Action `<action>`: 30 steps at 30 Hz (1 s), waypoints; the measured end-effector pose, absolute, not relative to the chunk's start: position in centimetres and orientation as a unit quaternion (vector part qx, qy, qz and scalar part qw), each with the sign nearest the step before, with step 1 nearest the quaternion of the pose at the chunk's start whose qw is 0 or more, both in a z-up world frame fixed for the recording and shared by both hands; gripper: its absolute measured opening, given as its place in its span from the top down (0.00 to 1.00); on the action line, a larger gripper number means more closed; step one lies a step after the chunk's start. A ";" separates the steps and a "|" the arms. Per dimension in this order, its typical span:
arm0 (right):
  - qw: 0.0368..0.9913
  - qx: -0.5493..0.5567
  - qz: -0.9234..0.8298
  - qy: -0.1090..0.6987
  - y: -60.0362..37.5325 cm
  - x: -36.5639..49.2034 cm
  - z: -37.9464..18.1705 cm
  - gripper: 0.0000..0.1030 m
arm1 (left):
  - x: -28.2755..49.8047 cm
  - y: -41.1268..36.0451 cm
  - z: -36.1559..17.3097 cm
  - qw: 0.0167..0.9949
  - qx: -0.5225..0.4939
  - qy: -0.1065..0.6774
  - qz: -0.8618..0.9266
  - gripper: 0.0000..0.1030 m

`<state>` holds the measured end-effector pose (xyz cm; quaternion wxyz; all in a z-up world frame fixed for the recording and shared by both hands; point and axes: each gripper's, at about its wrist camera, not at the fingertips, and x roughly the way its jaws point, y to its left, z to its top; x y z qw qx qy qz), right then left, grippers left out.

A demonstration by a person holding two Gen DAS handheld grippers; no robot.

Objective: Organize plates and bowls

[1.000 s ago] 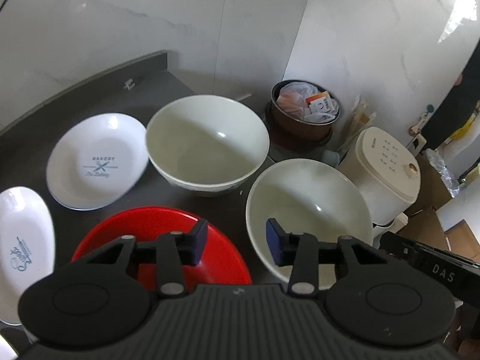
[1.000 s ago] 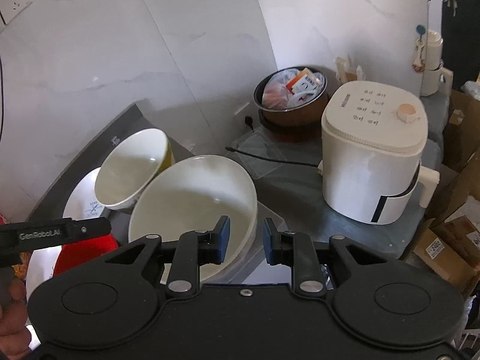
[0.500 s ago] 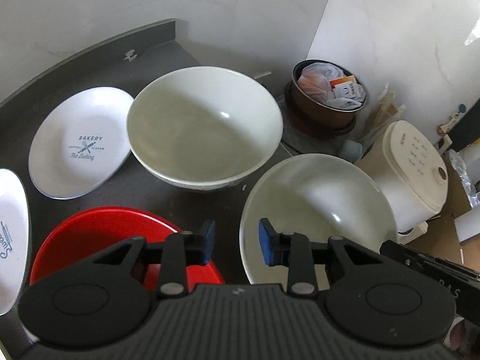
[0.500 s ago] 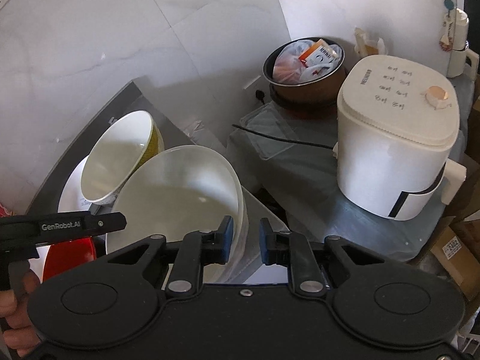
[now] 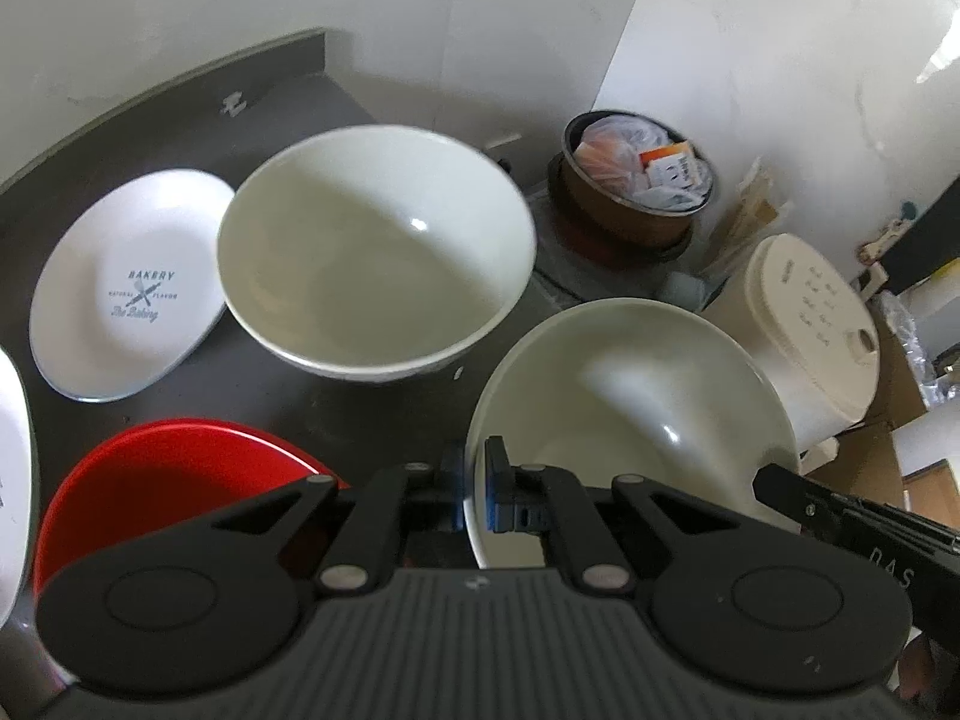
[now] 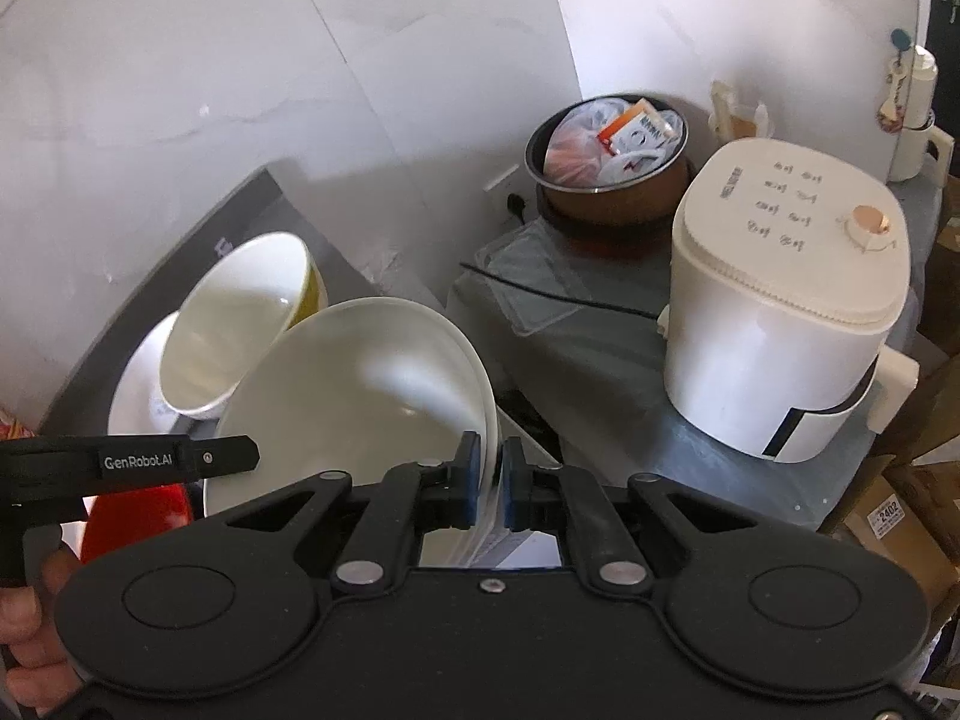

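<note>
Your left gripper [image 5: 474, 483] is clamped on the near left rim of the shallow white bowl [image 5: 630, 414], 1 blue pad inside the rim and 1 outside. Your right gripper [image 6: 491, 483] pinches the same bowl [image 6: 360, 396] on its right rim, fingers closed tight against the wall. So you hold this 1 bowl from both sides, at the right end of the dark counter [image 5: 384, 408].

Behind it sits the deep white bowl [image 5: 375, 249], upright on the counter and apart from the held one in the left view. From your right wrist, the deep bowl [image 6: 240, 324] shows a yellow outer wall and overlaps the plate behind it. To its left lies the white plate printed "BAKERY" [image 5: 129, 288], its edge just beside the deep bowl's rim. The red plate [image 5: 156, 480] lies nearest you on the left, partly under your left gripper's body. A 2nd white plate [image 5: 12, 468] peeks in at the far left edge.

Off the counter's end stand a white cooker [image 6: 786, 312] and a brown pot [image 6: 609, 180] stuffed with bags and packets. Your hand [image 6: 30, 618] shows at the lower left of the right view.
</note>
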<state>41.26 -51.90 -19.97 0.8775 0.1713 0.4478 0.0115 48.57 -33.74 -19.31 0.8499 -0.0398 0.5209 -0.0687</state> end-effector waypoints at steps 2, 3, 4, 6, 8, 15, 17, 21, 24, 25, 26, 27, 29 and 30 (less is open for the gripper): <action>0.883 0.170 0.010 0.438 -51.7 40.8 -19.1 0.93 | 48.3 -33.6 -18.3 0.854 -0.045 0.514 -0.073 0.95; 0.885 0.169 0.008 0.433 -51.6 40.6 -18.7 0.93 | 48.1 -33.4 -17.8 0.855 -0.047 0.510 -0.076 0.95; 0.887 0.169 0.006 0.429 -51.4 40.4 -18.3 0.93 | 47.9 -33.2 -17.2 0.857 -0.050 0.506 -0.079 0.95; 0.891 0.172 0.004 0.420 -50.9 40.1 -17.3 0.93 | 47.5 -32.6 -16.2 0.862 -0.053 0.497 -0.084 0.95; 0.895 0.172 0.004 0.411 -50.2 39.7 -16.4 0.93 | 47.2 -31.9 -15.2 0.866 -0.057 0.490 -0.084 0.95; 0.909 0.157 0.010 0.386 -46.8 38.4 -13.8 0.93 | 45.7 -28.5 -12.4 0.879 -0.069 0.465 -0.083 0.95; 0.911 0.154 0.013 0.383 -45.6 38.0 -13.4 0.93 | 45.3 -27.3 -11.9 0.880 -0.073 0.462 -0.080 0.95; 0.914 0.146 0.019 0.378 -43.4 37.4 -12.5 0.93 | 44.2 -24.9 -11.1 0.884 -0.078 0.455 -0.075 0.95; 0.915 0.139 0.024 0.378 -41.9 37.0 -12.2 0.93 | 43.6 -23.2 -10.9 0.884 -0.083 0.454 -0.071 0.95; 0.915 0.136 0.025 0.378 -41.4 36.8 -12.1 0.93 | 43.3 -22.8 -10.8 0.884 -0.084 0.454 -0.069 0.95; 0.915 0.133 0.027 0.379 -40.9 36.7 -12.1 0.93 | 43.1 -22.3 -10.9 0.884 -0.085 0.455 -0.067 0.94; 0.915 0.130 0.029 0.380 -40.4 36.6 -12.2 0.93 | 43.0 -21.9 -10.9 0.883 -0.086 0.456 -0.065 0.94; 0.914 0.125 0.030 0.384 -39.5 36.4 -12.3 0.93 | 42.7 -21.0 -11.1 0.881 -0.088 0.461 -0.062 0.95; 0.914 0.122 0.031 0.386 -39.0 36.3 -12.4 0.93 | 42.5 -20.6 -11.3 0.880 -0.089 0.463 -0.060 0.95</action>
